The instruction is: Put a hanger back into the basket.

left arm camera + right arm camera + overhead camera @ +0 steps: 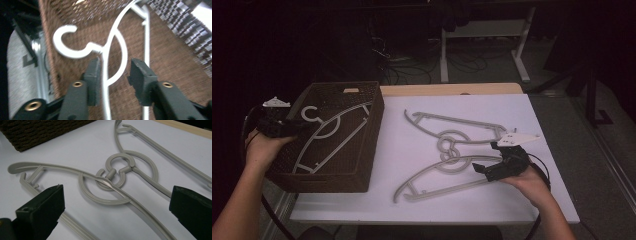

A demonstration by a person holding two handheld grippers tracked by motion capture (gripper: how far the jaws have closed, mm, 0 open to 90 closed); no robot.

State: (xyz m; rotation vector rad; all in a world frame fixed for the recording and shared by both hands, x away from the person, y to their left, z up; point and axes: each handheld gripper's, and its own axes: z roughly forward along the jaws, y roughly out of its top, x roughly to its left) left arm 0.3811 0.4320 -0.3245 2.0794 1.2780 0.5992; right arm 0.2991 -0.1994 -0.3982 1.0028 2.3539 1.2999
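Covering most of the high view, white table (pixel 532 200) has one brown woven basket (pixel 362 170) at its left end, basket's left side overhanging the table edge. Bare white surface stays open along the front edge, along the right edge past the right gripper, and in a strip btwn basket wall and the loose hangers.

Hangers: 3 total. One white hanger (pixel 328 131) lies inside the basket, corner to corner, hook (pixel 65 42) toward the person's left. Two grey hangers on the table: far hanger (pixel 462 121) and near hanger (pixel 432 182), hooks interlocked at the middle (pixel 113 173), arms fanning out left & right. Both sit well clear of table edges; near one's left tip comes near the basket's front corner.

Grippers: 2. Left gripper (pixel 113 75) hangs over the basket's left rim, jaws partly spread, not pinching; hanger's neck and round loop lie btwn the pads, left pad just beside the neck. Right gripper (pixel 117 207) sits low at the near hanger's right arm, jaws spread wide, straddling that arm w/o gripping.
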